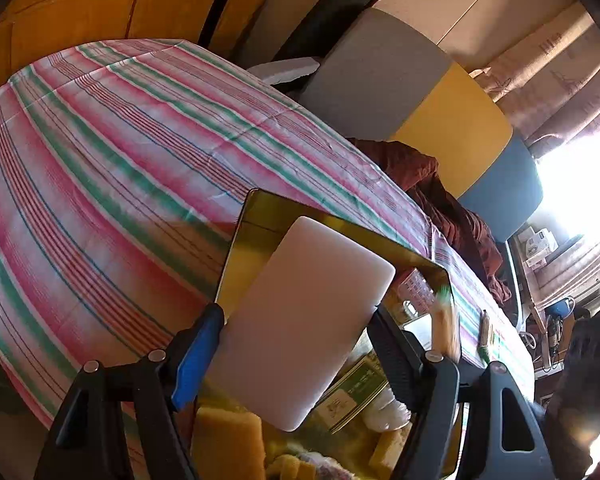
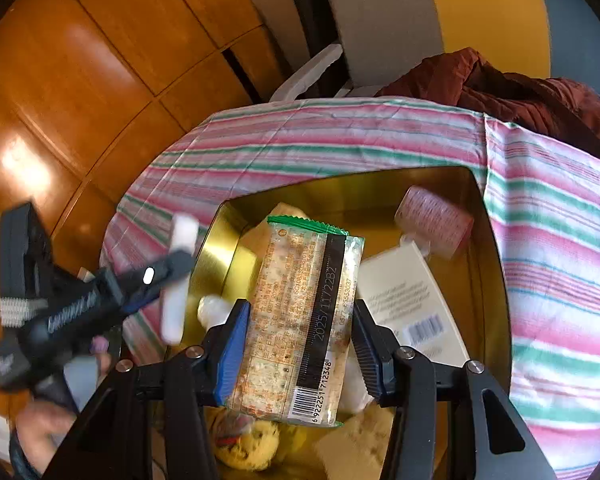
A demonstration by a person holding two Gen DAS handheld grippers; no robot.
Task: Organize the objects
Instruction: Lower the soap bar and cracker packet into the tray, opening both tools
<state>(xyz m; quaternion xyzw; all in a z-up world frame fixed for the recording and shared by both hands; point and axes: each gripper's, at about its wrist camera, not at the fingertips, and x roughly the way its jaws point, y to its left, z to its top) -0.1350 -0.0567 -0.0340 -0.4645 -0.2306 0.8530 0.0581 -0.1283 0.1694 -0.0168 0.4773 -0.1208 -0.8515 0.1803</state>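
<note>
Left wrist: the left tool stands wide, a white slab between its jaws over the gold tin on the striped counter; contact unclear.

Right wrist: the right tool grips a snack packet above the tin.

Harsh window glare blows out three o'clock; fisheye bends edges, corners vignette dark, left gripper smeared by motion blur.
</note>
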